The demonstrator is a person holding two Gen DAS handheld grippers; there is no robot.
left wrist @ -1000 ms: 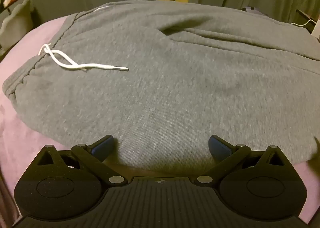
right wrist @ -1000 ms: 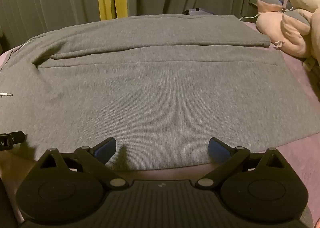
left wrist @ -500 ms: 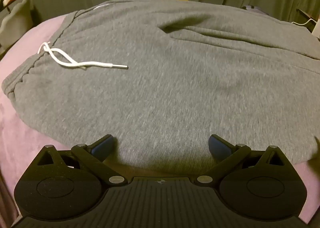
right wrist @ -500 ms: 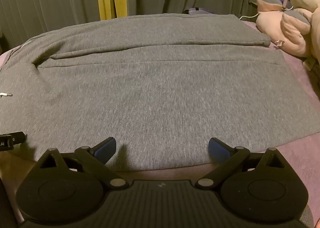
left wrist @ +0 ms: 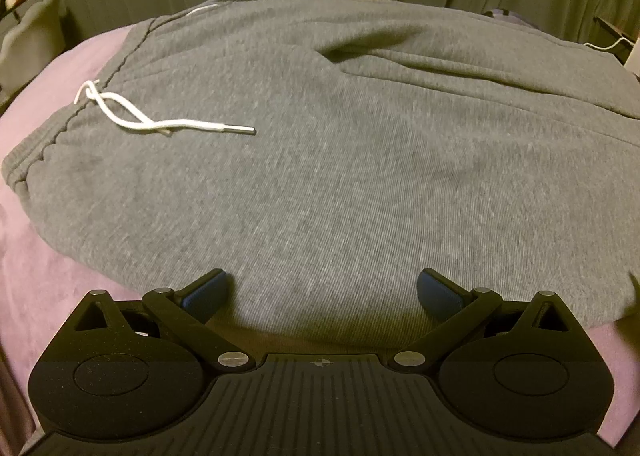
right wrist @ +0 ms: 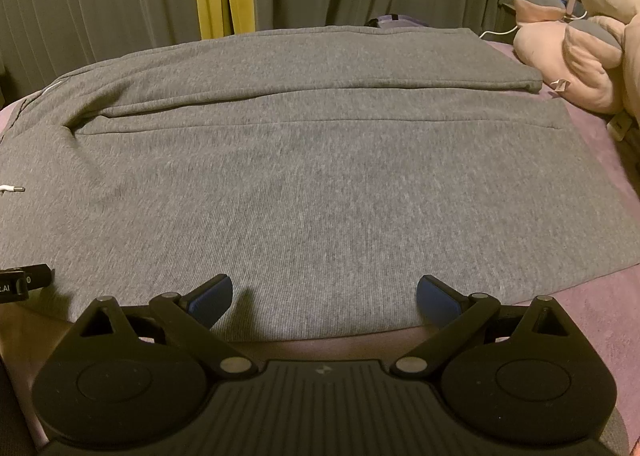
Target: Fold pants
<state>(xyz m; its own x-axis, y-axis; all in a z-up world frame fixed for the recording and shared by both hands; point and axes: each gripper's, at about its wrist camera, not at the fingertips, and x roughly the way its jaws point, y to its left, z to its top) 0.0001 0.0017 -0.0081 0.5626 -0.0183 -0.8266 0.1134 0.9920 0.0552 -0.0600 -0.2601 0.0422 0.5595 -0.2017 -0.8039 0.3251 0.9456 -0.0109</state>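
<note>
Grey fleece pants (left wrist: 340, 176) lie spread flat across the pink bed (left wrist: 44, 256), waistband toward the bed's left edge, legs running to the right edge, hems near the plush toys (right wrist: 576, 56) at the far right corner. On the left, a white drawstring (left wrist: 160, 122) lies loose on the fabric by the waistband; if it is left there during a fold it could, I judge, get trapped inside or dangle out of the finished stack. The left gripper (left wrist: 320, 288) sits at the near hem side of the hip, jaws spread wide and holding nothing, its blue fingertips (left wrist: 206, 292) just over the cloth edge. A shallow bite here might catch only the top layer, so the back layer would lag and bunch. Farther right, a ridge (right wrist: 280, 96) runs where the far leg overlaps the near one; lifting unevenly could drag that overlap askew. The right gripper (right wrist: 322, 292) is likewise wide open and empty at the near edge of the leg. Should one side rise before the other, the fold line would likely skew.
</note>
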